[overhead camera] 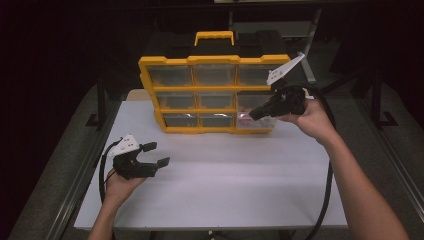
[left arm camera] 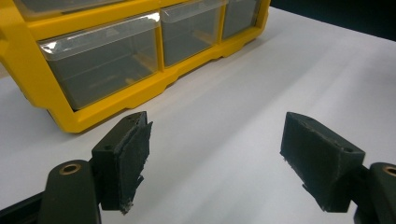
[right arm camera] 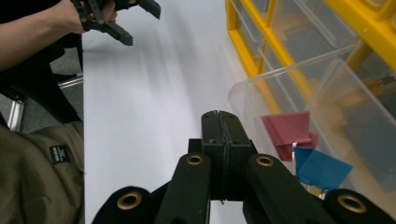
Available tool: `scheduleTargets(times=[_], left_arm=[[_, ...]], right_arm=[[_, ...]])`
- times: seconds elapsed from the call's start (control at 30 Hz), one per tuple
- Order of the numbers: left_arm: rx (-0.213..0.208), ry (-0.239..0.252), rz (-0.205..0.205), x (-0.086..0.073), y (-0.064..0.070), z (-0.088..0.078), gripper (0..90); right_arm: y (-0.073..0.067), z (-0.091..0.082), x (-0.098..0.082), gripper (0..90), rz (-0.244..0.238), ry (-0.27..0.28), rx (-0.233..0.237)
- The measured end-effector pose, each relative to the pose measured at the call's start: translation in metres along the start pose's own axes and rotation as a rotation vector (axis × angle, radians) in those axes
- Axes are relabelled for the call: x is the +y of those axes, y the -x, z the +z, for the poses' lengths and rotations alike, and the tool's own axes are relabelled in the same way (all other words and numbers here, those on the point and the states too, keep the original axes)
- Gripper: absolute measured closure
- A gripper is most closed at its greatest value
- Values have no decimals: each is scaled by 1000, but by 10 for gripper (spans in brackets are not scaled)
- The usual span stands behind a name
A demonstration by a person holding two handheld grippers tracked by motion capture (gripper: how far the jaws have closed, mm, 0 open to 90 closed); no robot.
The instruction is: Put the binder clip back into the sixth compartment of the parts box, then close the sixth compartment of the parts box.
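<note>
The high view looked forward and down from above the person's side of the white table (overhead camera: 215,185), taking in its whole top with the yellow organizer (overhead camera: 214,95) standing at the far edge. The left gripper view sat low and close to the tabletop, facing the organizer's bottom row of clear drawers (left arm camera: 105,65) at a slant. The right gripper view hung close over a pulled-out drawer (right arm camera: 299,121), looking along the organizer's front and across the table. All three views shared the organizer and the white tabletop.
</note>
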State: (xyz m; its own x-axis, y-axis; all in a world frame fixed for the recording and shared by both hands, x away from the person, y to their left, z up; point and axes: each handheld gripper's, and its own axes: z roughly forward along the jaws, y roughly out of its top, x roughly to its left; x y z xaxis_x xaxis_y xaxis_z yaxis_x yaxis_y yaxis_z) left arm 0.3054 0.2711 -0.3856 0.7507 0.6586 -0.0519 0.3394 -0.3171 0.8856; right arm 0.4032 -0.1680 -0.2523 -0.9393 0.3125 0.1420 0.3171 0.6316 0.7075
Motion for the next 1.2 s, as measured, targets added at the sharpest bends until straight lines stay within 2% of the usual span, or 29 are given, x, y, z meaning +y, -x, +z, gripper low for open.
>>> scheduleTargets(times=[0.37, 0.63, 0.83, 1.2], left_arm=[[1, -4, 4, 0, 0, 0, 238], [0, 0, 0, 0, 1, 0, 238], [-1, 5, -4, 0, 0, 1, 238], [1, 4, 0, 0, 0, -1, 238]], right_arm=[[-11, 1, -14, 886, 13, 3, 28], [-17, 5, -23, 885, 11, -6, 28], [-18, 10, -28, 885, 6, -8, 36], [-14, 17, -35, 885, 6, -28, 17]])
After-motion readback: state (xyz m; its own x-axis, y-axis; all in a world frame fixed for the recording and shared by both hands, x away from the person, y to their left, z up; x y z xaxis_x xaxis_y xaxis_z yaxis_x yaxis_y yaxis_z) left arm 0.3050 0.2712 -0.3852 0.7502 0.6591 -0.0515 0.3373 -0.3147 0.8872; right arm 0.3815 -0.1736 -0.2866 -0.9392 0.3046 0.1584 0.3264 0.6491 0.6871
